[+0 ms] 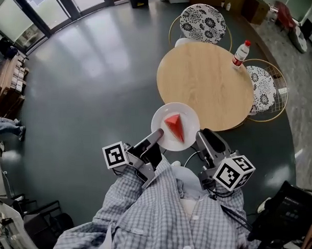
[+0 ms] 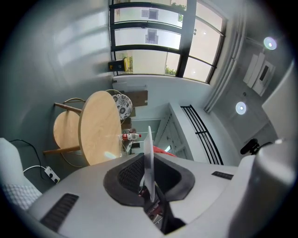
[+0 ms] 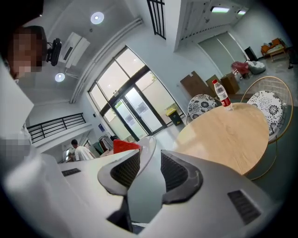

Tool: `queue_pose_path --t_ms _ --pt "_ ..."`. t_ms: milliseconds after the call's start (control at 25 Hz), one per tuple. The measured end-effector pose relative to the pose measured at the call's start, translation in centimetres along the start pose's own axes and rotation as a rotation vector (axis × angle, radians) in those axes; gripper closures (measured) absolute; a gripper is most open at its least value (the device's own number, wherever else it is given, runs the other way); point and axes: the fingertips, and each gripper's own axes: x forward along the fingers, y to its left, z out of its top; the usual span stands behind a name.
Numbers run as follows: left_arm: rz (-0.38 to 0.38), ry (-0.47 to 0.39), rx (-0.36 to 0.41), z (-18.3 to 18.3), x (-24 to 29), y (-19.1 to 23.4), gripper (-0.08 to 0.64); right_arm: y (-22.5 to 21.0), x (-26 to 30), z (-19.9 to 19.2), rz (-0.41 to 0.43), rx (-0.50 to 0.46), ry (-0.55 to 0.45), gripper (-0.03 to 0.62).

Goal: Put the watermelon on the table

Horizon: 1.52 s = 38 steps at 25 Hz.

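Two grippers meet at one white plate [image 1: 163,115], and the watermelon slice [image 1: 175,127] sits on it, a red wedge near the middle. The left gripper [image 2: 149,173] has the plate's rim pinched edge-on between nearly closed jaws, a firm hold by the look of it. The right gripper [image 3: 148,168] is another story: its jaws stand wide apart, and the opposite rim passes between them and leans toward one pad, with nothing clamped. So where are we? By my reading, late in the carry and short of the finish. In the head view the plate overlaps the near edge of the round wooden worktop [image 1: 210,78], but both gripper views show that top lying beyond the plate. I judge the plate is in the air just at the edge and the set-down is left to do, with one gripper bearing the load. The worktop is pale wood, bare but for a clear bottle [image 1: 240,53] with a red cap at its far side. Two wire chairs [image 1: 202,22] with patterned cushions stand round it on a glossy grey-green floor [image 1: 93,72], with tall glazed doors [image 1: 44,10] beyond.
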Motion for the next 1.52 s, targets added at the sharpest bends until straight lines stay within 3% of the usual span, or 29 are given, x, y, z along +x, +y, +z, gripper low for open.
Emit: queue_pose_path --t_ms 240,520,920,1160,1520 --pt "0.028 -0.009 -0.005 0.3 0.0 0.0 0.520 -0.2 1.3 -0.9 0.014 -0.024 0.067 0.470" --pt "0.049 0.034 0.010 2.0 3.1 1.6 0.520 -2.8 3.4 0.3 0.017 0.025 0.045 0.511" --pt "0.090 0.119 0.033 6.6 4.3 2.7 0.520 -3.3 7.6 0.5 -0.054 0.079 0.048 0.520" --pt "0.119 0.175 0.017 9.9 8.3 6.2 0.520 -7.4 11.7 1.3 -0.108 0.115 0.072 0.522" --pt "0.170 0.244 -0.033 12.9 10.3 10.5 0.520 -10.7 15.7 -0.1 -0.195 0.167 0.093 0.523"
